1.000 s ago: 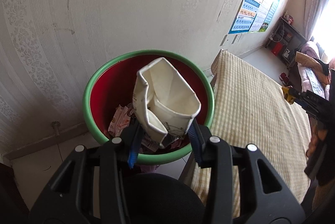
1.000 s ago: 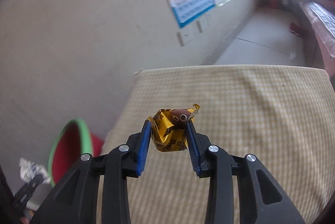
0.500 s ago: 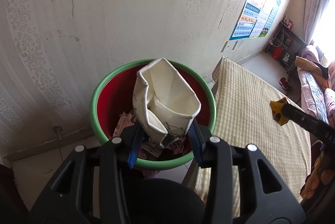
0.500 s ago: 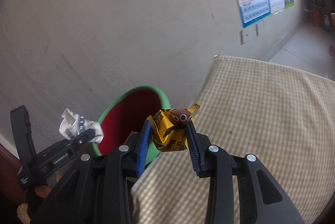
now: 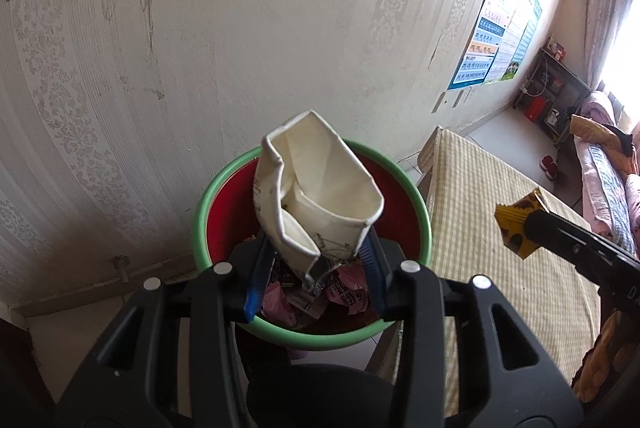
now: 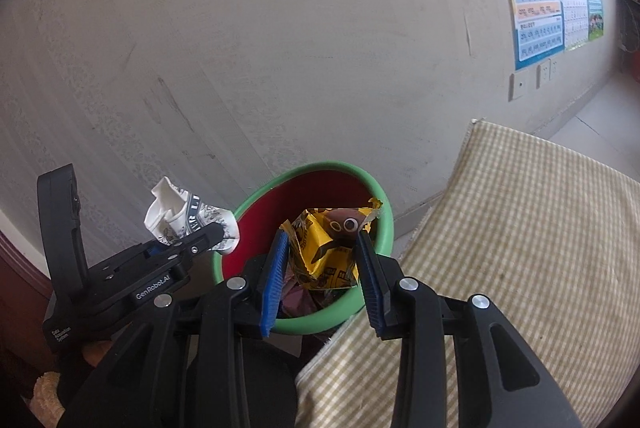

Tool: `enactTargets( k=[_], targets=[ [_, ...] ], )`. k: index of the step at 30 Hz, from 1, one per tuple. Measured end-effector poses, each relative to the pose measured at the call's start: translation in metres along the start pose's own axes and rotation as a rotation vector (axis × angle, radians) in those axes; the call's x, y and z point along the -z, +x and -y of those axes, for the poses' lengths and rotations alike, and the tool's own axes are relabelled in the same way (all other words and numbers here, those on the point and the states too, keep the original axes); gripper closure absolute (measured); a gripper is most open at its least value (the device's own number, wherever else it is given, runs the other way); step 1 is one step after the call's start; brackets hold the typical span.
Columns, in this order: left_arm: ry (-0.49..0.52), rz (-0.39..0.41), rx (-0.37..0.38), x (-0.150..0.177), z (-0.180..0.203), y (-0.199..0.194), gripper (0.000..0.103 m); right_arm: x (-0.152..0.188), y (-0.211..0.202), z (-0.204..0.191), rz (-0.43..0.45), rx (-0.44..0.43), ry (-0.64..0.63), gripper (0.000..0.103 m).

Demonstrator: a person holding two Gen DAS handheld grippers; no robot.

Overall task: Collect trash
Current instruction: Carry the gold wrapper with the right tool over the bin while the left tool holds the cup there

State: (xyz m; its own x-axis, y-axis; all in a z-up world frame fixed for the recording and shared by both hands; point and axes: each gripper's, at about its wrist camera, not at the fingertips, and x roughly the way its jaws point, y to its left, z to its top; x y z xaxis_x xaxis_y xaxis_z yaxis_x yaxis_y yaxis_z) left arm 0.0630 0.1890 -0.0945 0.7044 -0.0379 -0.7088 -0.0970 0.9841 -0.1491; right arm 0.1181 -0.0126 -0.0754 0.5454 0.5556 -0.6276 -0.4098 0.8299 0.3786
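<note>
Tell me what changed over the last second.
The right gripper swung left from above the checked cloth to the bin, carrying the yellow wrapper over its opening. The left gripper shifted only slightly, with its crushed cup above the bin. Both grips stayed shut; nothing was dropped yet.

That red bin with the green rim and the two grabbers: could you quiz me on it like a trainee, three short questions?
1. True or false: the left gripper is empty.
2. What does the right gripper hold? A) yellow wrapper B) spoon C) sock
3. Fill in: the red bin stands beside a ____-covered table.

Key: 1 false, it grips a crushed paper cup. 2 A, the yellow wrapper. 3 checked cloth.
</note>
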Motion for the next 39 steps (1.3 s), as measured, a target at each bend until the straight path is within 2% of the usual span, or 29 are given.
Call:
enactTargets(
  k=[6,22,39],
  targets=[
    [0.000,-0.013,-0.005,-0.001,-0.003,0.007,0.064,-0.003,0.009,-0.012,0.009,-0.023,-0.028,0.069],
    [-0.001,-0.043,-0.009,-0.014,-0.013,0.032,0.064,-0.013,0.047,-0.011,-0.048,-0.035,-0.045,0.068],
    [0.002,-0.074,-0.012,-0.016,-0.020,0.052,0.064,-0.014,0.067,-0.008,-0.077,-0.030,-0.050,0.067]
  ],
)
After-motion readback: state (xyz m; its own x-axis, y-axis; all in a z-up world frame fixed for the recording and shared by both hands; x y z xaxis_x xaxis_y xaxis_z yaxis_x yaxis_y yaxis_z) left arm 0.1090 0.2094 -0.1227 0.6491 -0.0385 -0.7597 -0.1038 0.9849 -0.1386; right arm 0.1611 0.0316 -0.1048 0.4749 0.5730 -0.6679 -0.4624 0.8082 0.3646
